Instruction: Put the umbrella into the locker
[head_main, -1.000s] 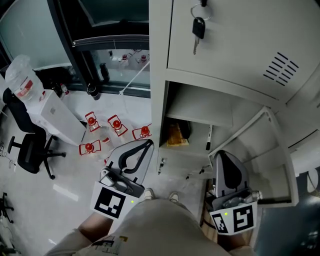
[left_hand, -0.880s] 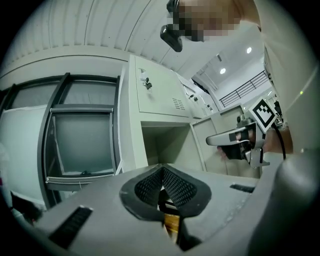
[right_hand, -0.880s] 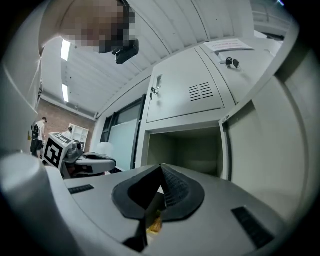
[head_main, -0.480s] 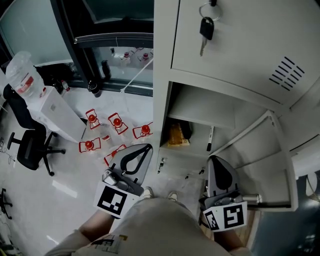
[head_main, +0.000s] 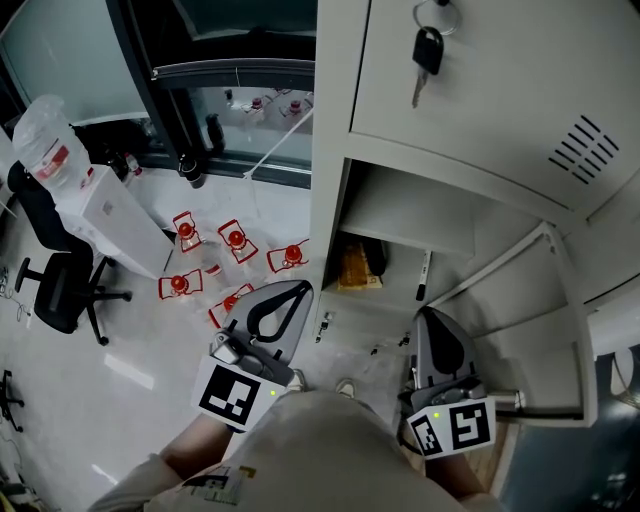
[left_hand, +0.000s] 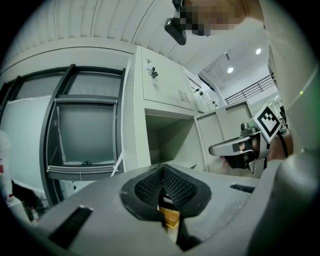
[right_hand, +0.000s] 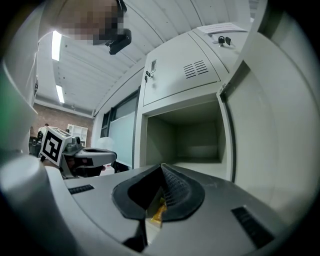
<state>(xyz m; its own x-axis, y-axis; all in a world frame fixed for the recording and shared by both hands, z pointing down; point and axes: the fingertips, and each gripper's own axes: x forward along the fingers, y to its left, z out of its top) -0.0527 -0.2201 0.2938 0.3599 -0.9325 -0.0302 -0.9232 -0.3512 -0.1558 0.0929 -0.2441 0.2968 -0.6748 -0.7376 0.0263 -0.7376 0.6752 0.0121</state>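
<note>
Counting two grippers: left gripper (head_main: 292, 293), right gripper (head_main: 434, 322), each carrying one marker cube (head_main: 233, 395). Seeing five red-capped items (head_main: 233, 239) sitting on the floor (head_main: 120, 400). Logging one office chair (head_main: 55, 290), one water jug (head_main: 48, 150), one key (head_main: 428, 52) hanging on the locker door (head_main: 500, 90). Noting one open locker compartment (head_main: 400, 215) holding one yellow packet (head_main: 355, 268) and one pen (head_main: 424, 275).

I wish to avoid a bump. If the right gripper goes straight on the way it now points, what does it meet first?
The right gripper, jaws shut on nothing, points into the open locker compartment. The way looks free up to its back wall, though depth is hard to judge.
</note>
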